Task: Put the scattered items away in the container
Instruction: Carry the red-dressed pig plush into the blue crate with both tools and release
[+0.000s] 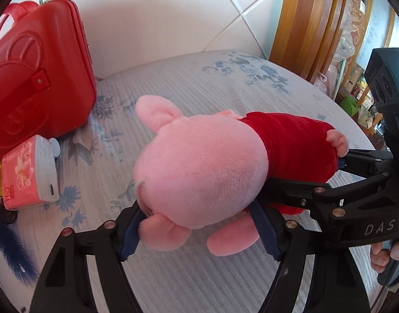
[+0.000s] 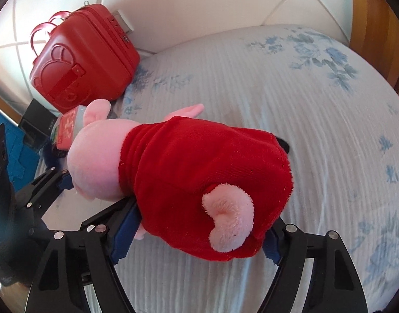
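Pink plush pig [image 1: 199, 172] in a red velvet dress: lies on the bed [image 1: 199, 83], on the pale striped sheet with blue flowers, roughly mid-mattress, head end toward the red case.

Left gripper [image 1: 199, 230]: its blue-padded fingers [image 1: 130, 237] are set either side of the pig's head and press into the plush, gripping it.

Right gripper [image 2: 197, 237]: its fingers [image 2: 124, 234] are set either side of the pig's rear, below the curly tail, pressed into the red dress, gripping the body.

Red case [image 2: 82, 60]: hard-shelled, closed, with handles, standing at the head of the bed against the white padded headboard [image 1: 152, 18]; well apart from the pig.

Pink flowered box [image 1: 27, 172]: just beside the case, between it and the pig's head.

Blue fluffy thing [image 1: 9, 250]: near the box, at the bed's edge; what it is cannot be told.
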Demonstrator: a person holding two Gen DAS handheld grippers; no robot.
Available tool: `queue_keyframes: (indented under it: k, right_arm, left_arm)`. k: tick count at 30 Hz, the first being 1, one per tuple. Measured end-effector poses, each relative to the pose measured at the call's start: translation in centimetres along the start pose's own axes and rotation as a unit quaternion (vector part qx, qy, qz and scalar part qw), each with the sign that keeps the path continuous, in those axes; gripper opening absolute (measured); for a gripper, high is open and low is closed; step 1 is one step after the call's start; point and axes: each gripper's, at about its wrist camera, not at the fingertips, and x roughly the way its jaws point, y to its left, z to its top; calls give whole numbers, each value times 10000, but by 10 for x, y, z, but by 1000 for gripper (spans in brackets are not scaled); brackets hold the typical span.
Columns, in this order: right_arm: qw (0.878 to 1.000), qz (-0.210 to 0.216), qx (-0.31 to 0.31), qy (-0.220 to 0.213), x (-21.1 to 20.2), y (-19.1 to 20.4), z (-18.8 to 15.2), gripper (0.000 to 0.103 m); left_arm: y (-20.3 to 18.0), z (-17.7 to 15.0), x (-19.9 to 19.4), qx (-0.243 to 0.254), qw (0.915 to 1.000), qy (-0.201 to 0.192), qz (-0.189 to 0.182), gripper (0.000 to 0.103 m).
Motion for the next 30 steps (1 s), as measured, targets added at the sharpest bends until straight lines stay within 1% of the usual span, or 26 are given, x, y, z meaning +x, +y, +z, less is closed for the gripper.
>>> queue_keyframes:
  k: [4,9,11,16,22,27,30]
  right_arm:
    - [9997,54,-151,-173,-21,10,4,80]
    - [9979,138,-430,-462,-57,36,9,80]
    - [9967,189,-557,-561,-72,50,8,80]
    - [9910,395,-1006,-793,-110,94,3,80]
    - [9780,688,-1715,-965,-143,165,-13,80]
    - [9652,970,-2183,-1062,-165,230,-39,80]
    - [9575,1087,-2416,-1144,-179,268,-56,80]
  left_arm:
    - [0,5,-27,-17,9997,-222,70,75]
    - [5,7,-76,-112,9980,-573,237,75]
    - [6,5,-98,-143,9969,-703,336,75]
    - [13,-7,-160,-294,9915,-1039,725,75]
    - [36,-42,-237,-663,9818,-1239,1278,75]
    - [58,-82,-301,-928,9702,-1484,1676,75]
    - [72,-106,-337,-998,9639,-1634,1849,75]
